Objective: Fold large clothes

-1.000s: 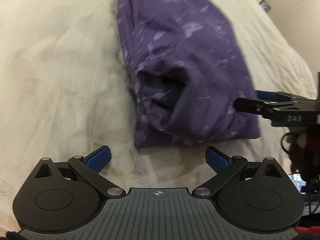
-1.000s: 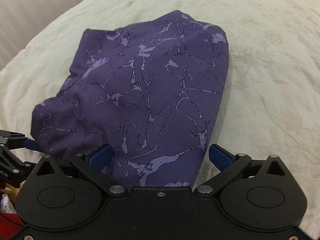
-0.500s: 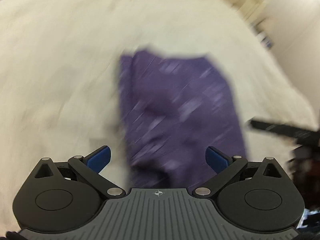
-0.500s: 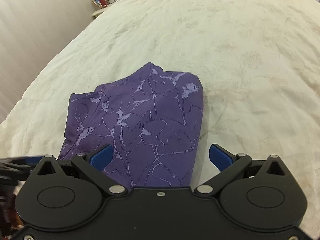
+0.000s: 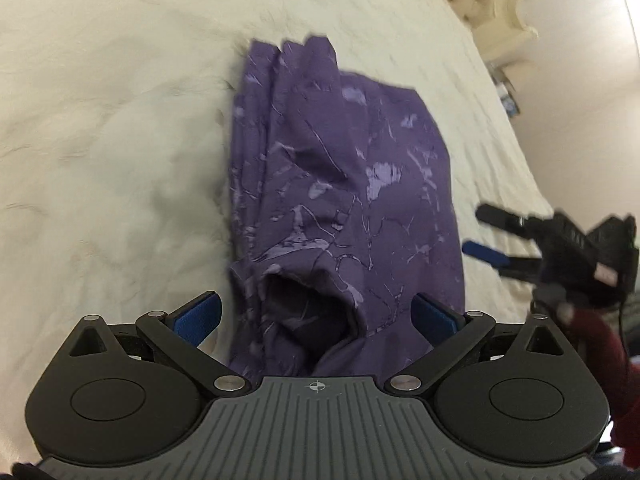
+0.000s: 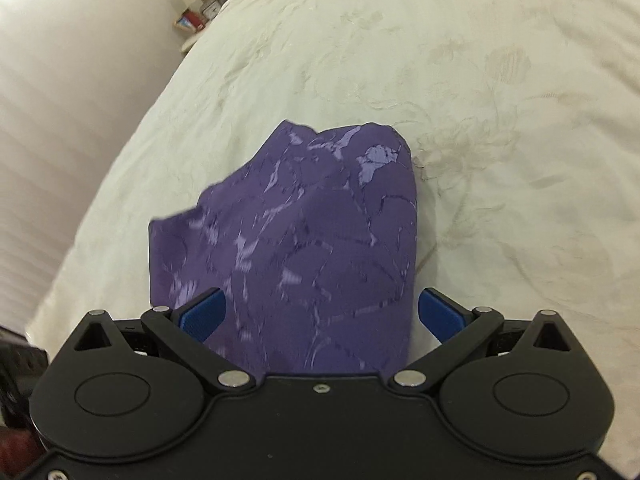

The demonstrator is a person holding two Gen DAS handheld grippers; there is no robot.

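Observation:
A purple garment with pale marbled lines (image 5: pixel 340 200) lies folded into a compact bundle on a cream bedspread (image 5: pixel 100 140). It also shows in the right wrist view (image 6: pixel 312 240). My left gripper (image 5: pixel 318 316) is open and empty, held above the garment's near end, where a sleeve opening gapes. My right gripper (image 6: pixel 320 312) is open and empty above the garment's other side; it shows in the left wrist view (image 5: pixel 486 236) at the right, off the cloth.
The bedspread (image 6: pixel 480 120) stretches all round the garment. A cream tufted headboard (image 5: pixel 492 4) stands at the far right of the left view. A nightstand with a lamp (image 6: pixel 196 4) stands beyond the bed's edge by a white wall.
Both grippers have pulled back and up from the garment, which now looks smaller and lies free. The right gripper has moved off the cloth's edge.

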